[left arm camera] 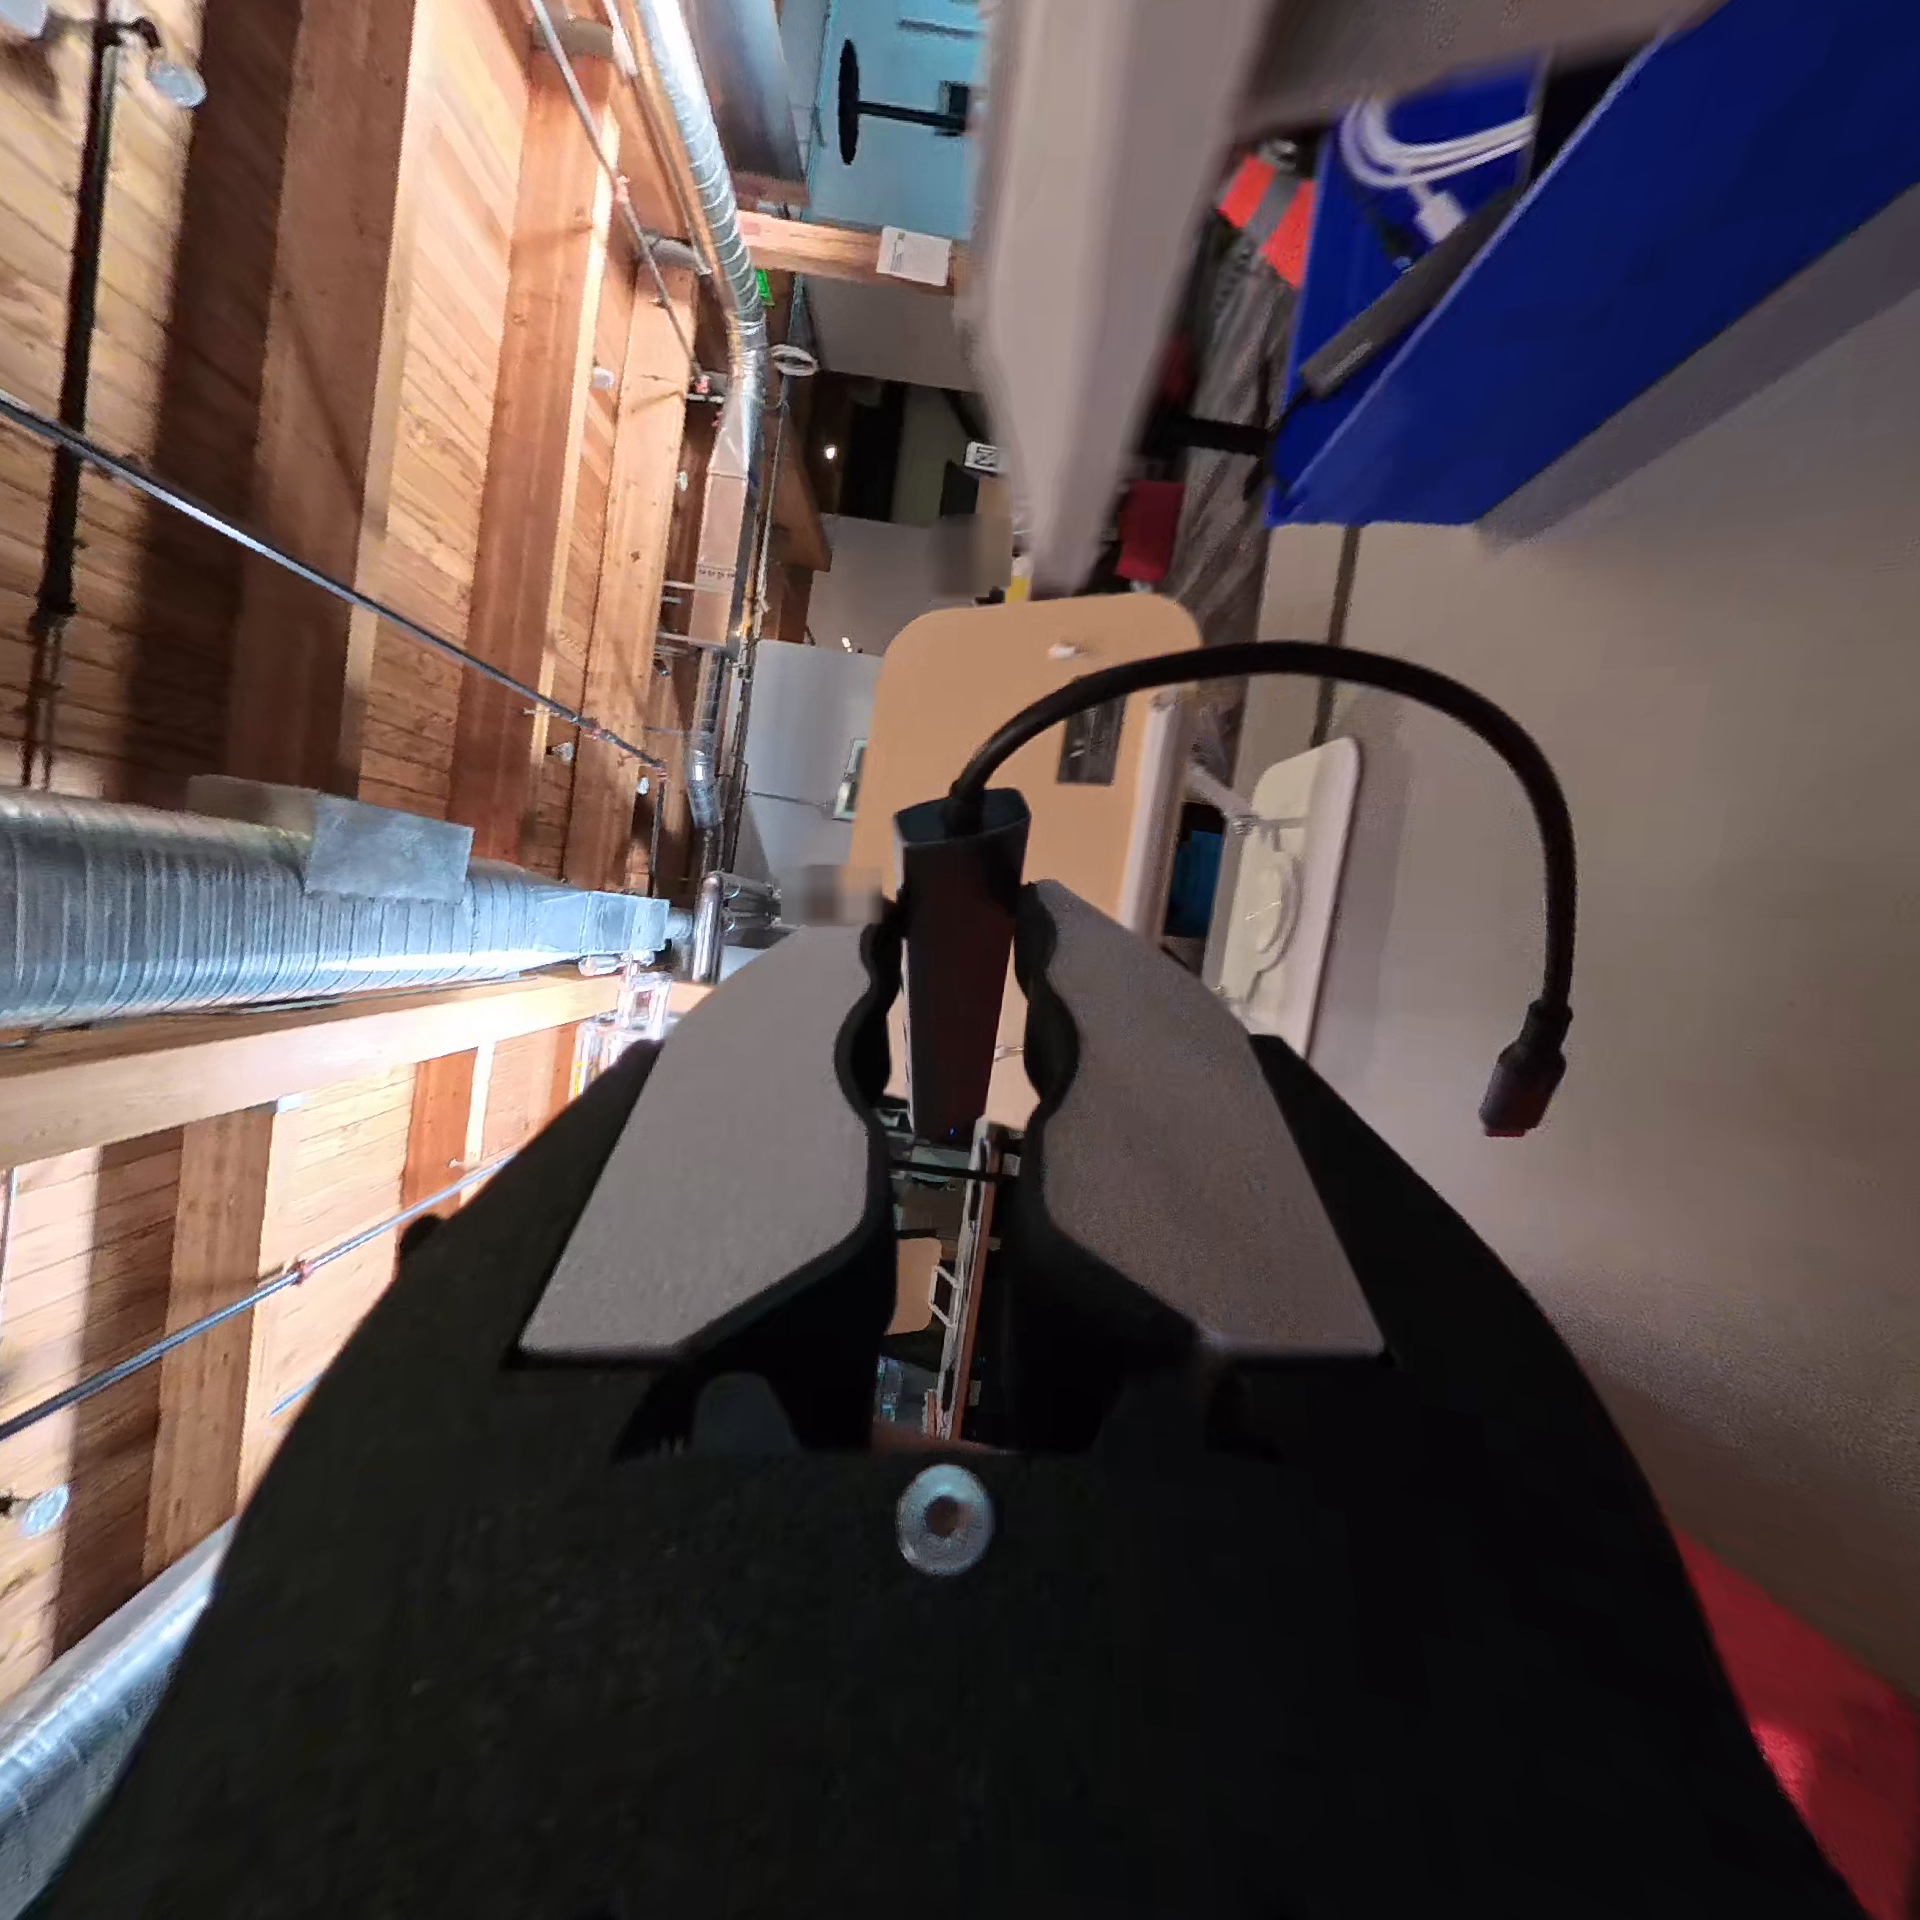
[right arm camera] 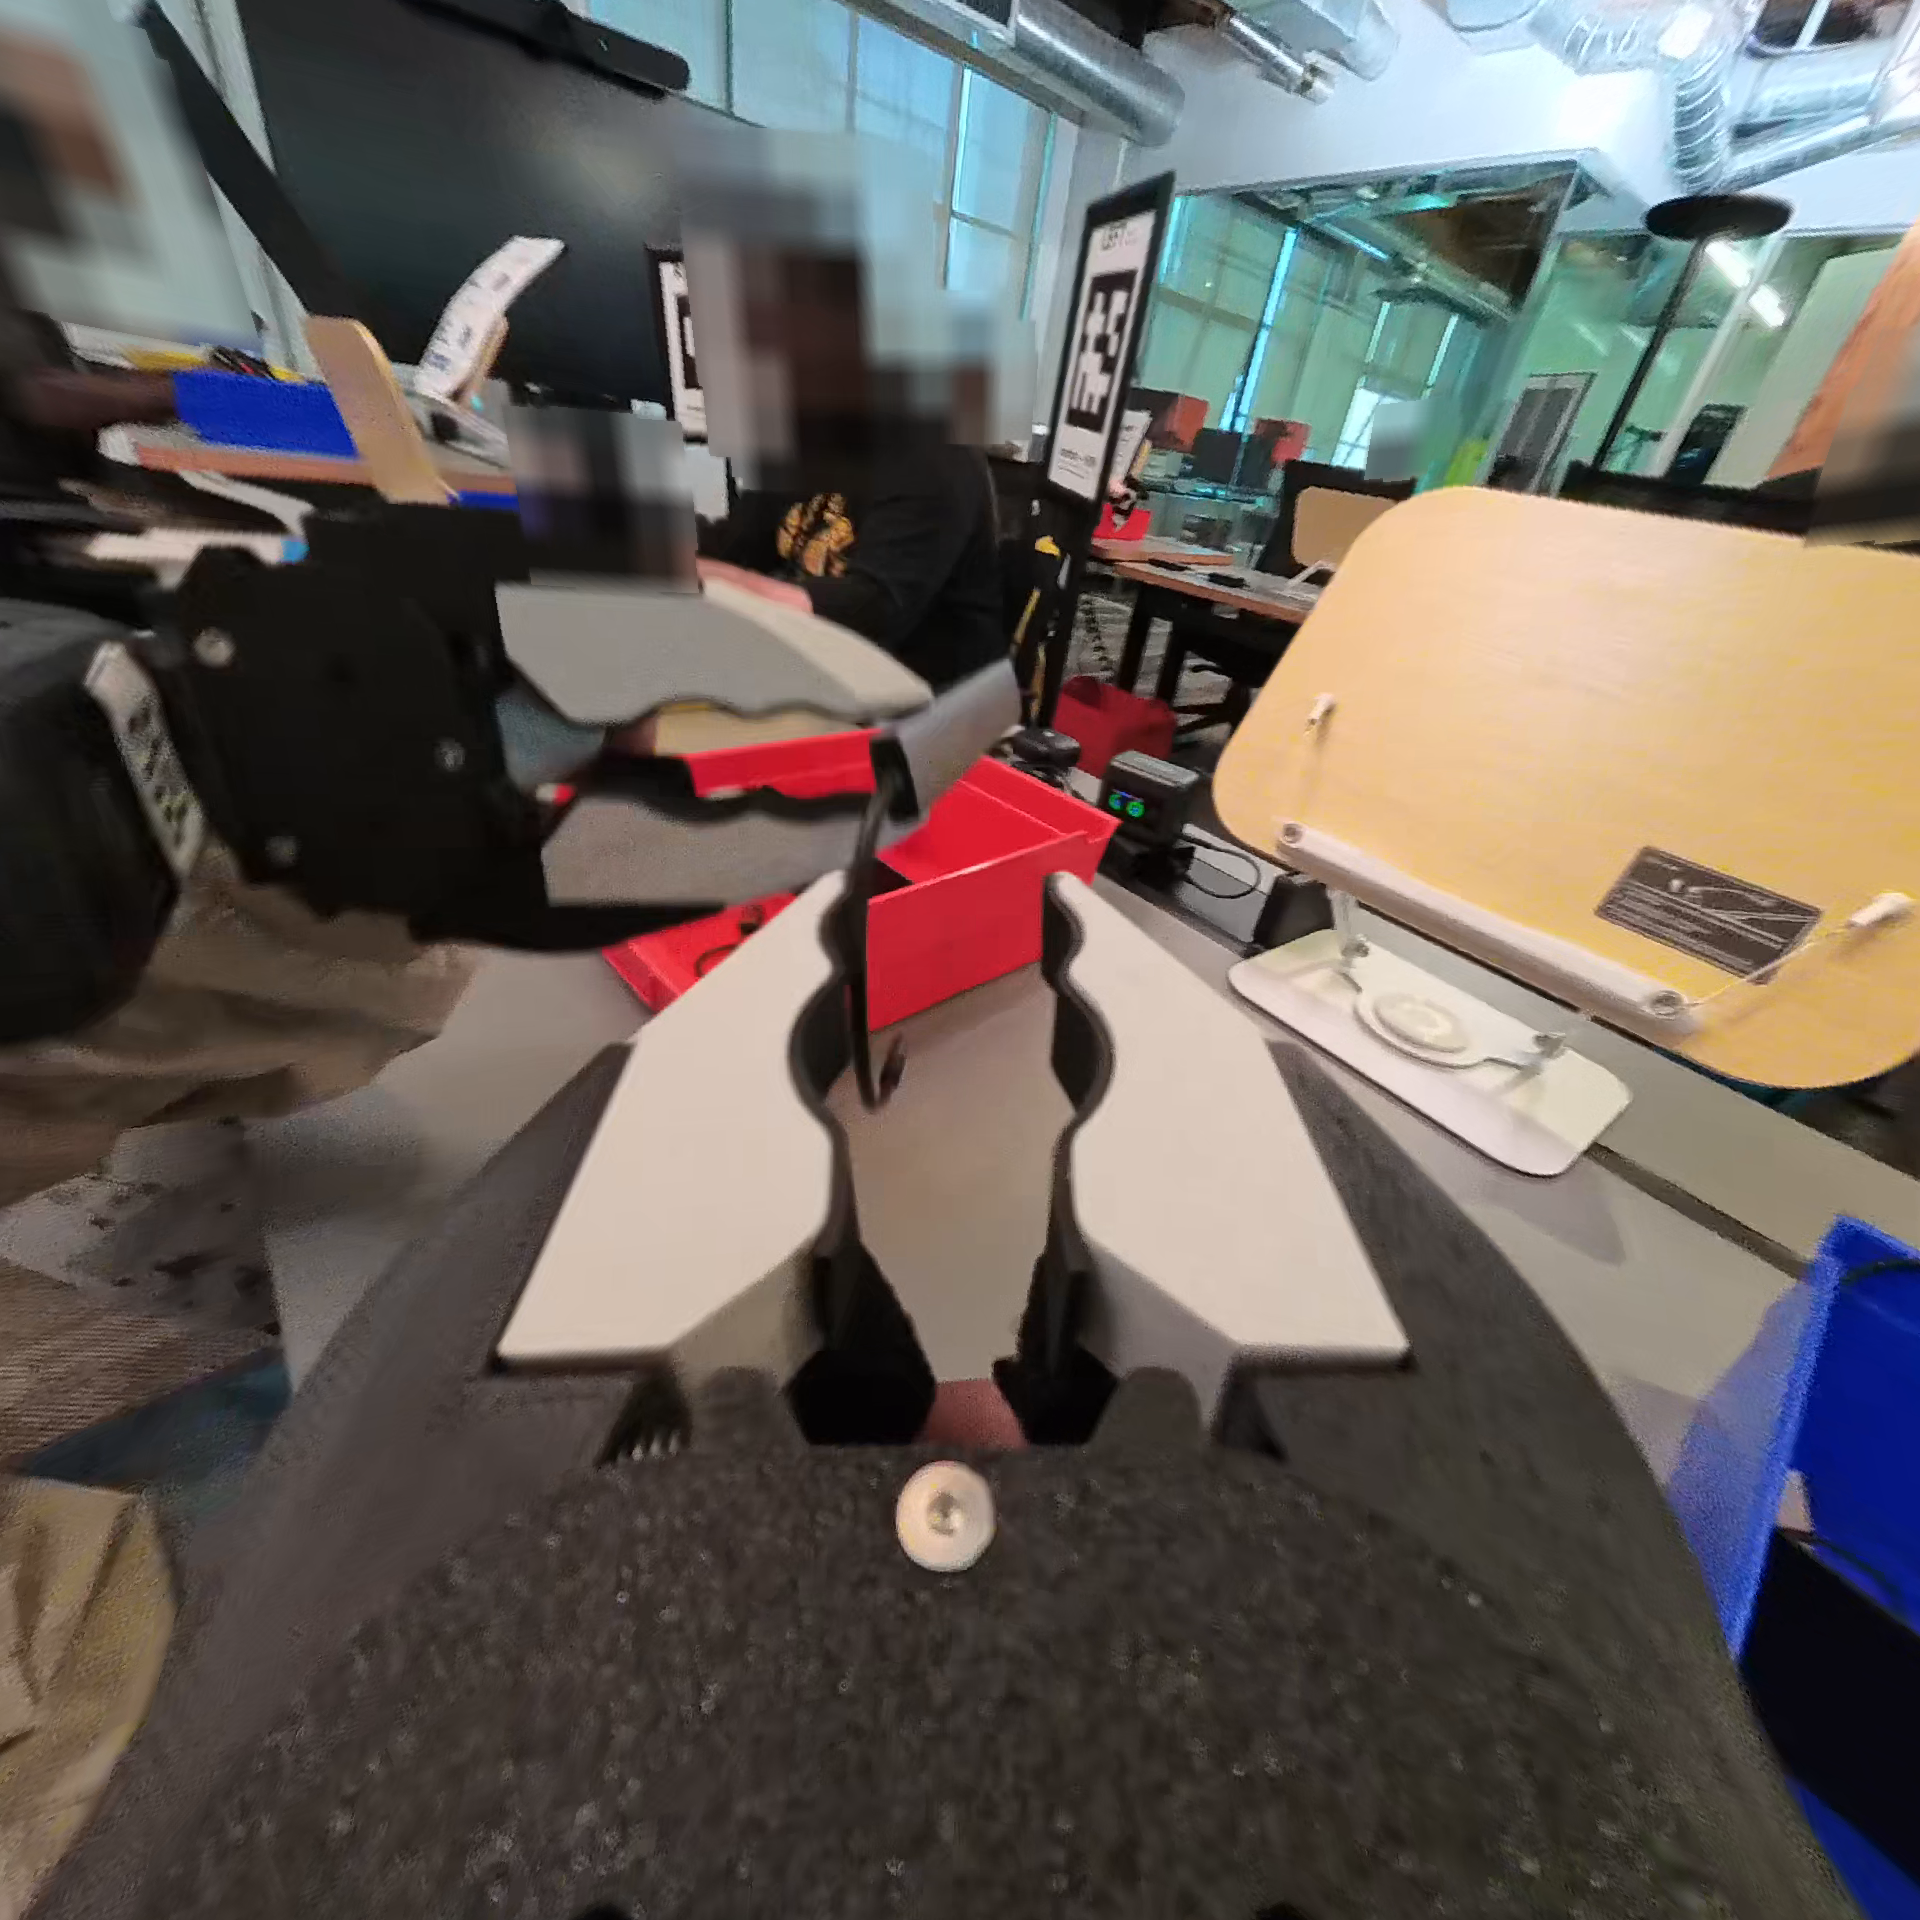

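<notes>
My left gripper [left arm camera: 951,909] is shut on a slim dark adapter [left arm camera: 958,966], held in the air and turned on its side. A short black cable [left arm camera: 1351,665] arcs from the adapter's far end to a plug [left arm camera: 1519,1075] that hangs free. In the right wrist view the left gripper [right arm camera: 894,758] comes in from the left, and the adapter's grey end [right arm camera: 961,722] sticks out past its fingertips. The cable [right arm camera: 862,935] hangs down from there between the fingers of my right gripper [right arm camera: 945,914], close to its left finger [right arm camera: 727,1091]. My right gripper is open and holds nothing.
A red open box [right arm camera: 977,894] lies on the grey table [right arm camera: 1558,1247] just beyond the grippers. A tan board on a white stand [right arm camera: 1558,748] stands at the right, and a blue bin [right arm camera: 1860,1455] at the near right. A seated person and a marker sign [right arm camera: 1107,343] are behind. The left gripper's tips are roughly 6 cm from the right gripper's.
</notes>
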A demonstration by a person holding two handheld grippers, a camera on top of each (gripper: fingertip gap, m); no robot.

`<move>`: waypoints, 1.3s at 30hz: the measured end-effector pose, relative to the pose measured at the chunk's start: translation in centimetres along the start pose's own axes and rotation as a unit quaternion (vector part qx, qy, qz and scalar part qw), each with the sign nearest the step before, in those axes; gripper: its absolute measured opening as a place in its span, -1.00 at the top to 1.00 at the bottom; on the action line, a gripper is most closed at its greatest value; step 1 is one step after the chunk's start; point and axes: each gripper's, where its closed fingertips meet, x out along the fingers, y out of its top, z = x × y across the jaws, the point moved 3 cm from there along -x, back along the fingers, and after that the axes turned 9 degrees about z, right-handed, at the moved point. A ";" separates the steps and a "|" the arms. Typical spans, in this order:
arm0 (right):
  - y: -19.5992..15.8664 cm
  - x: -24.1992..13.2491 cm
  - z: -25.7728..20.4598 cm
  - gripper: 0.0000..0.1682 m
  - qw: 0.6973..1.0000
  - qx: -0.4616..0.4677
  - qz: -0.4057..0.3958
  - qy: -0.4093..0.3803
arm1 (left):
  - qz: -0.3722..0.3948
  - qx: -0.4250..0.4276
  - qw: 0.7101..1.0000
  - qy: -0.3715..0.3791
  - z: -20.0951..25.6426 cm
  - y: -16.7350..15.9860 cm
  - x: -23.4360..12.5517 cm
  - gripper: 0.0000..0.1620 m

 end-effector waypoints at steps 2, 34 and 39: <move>-0.5 0.2 -0.3 0.74 1.000 -0.013 -0.015 -0.008 | 0.003 -0.002 1.000 -0.013 1.7 1.3 0.4 0.75; -12.6 -3.7 -2.0 0.76 0.967 -0.170 -0.095 0.165 | -0.012 -0.173 0.938 -0.300 15.0 -1.8 -2.4 0.86; -14.4 -3.3 -3.9 0.63 0.938 -0.270 -0.128 0.177 | 0.014 -0.117 0.948 -0.296 15.0 -1.0 -2.6 0.88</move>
